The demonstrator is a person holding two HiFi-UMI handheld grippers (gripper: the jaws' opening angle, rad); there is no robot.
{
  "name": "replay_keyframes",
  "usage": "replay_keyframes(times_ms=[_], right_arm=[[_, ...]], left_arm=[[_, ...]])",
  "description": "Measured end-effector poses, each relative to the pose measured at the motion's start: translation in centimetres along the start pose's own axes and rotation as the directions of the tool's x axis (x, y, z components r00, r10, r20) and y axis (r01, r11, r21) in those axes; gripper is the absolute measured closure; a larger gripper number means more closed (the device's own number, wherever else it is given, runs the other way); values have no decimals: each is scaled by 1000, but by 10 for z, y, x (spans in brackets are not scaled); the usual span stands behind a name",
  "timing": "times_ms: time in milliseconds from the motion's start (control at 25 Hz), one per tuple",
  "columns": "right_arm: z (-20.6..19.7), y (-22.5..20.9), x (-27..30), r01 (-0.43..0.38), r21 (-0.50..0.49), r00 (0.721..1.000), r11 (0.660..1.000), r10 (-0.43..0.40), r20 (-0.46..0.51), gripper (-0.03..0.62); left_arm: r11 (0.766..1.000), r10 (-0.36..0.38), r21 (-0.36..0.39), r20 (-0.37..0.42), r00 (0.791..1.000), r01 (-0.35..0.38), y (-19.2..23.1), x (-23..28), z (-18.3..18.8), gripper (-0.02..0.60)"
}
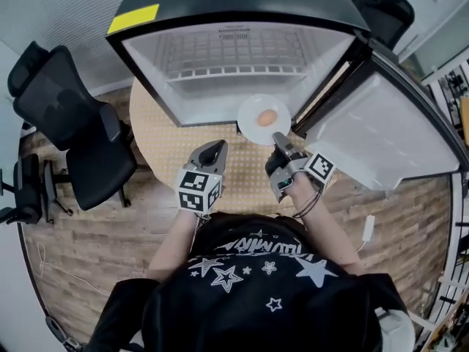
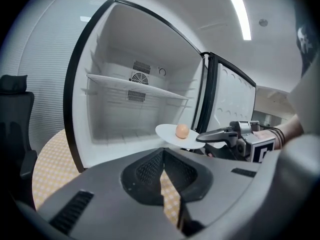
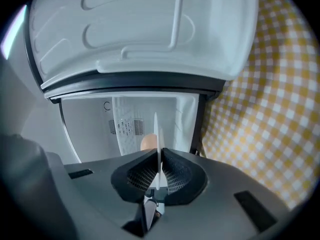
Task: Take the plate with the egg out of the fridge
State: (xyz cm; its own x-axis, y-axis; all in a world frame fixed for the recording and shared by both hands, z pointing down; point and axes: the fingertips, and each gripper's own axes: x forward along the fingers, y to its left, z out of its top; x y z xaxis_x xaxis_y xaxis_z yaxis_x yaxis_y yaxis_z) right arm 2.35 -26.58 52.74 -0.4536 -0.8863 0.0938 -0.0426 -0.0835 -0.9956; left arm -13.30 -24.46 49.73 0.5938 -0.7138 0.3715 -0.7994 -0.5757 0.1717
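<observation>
A white plate carrying a brown egg hangs level just in front of the open fridge, outside its lower front edge. My right gripper is shut on the plate's near rim. In the right gripper view the plate shows edge-on between the pads, with the egg peeking out behind it. My left gripper is shut on nothing, to the left of the plate and apart from it. The left gripper view shows the plate, the egg and the right gripper ahead to the right.
The fridge door stands open to the right, close to my right hand. A wire shelf crosses the fridge interior. The fridge rests on a round table with a yellow checked cloth. A black office chair stands at the left.
</observation>
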Motion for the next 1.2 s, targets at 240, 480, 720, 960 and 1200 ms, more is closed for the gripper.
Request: replay_keyframes(times_ms=[240,480,720,960,1200], right_arm=[[-2,13,-32,-21,-51,995,998,16,-101,556],[-2,17,-65,-27,-58,983,998,15,-185,556],[10,24,-113,-55,-61,965,997,37,-260,556],[16,15,-152,-61,-49,928,997,38,-371,556],[20,14,-185,-55,-57,897,997,24,-442,556]], left_arm=[[999,39,0,13,999,-39,-41,-8,-2,575],[997,80,-22,10,997,-80,-79,-5,-8,575],[983,175,-67,24,984,-173,-123,-13,-14,575],[949,308,-87,55,950,-303,-165,-41,-19,575],[905,410,-147,55,910,-399,-196,-68,-33,575]])
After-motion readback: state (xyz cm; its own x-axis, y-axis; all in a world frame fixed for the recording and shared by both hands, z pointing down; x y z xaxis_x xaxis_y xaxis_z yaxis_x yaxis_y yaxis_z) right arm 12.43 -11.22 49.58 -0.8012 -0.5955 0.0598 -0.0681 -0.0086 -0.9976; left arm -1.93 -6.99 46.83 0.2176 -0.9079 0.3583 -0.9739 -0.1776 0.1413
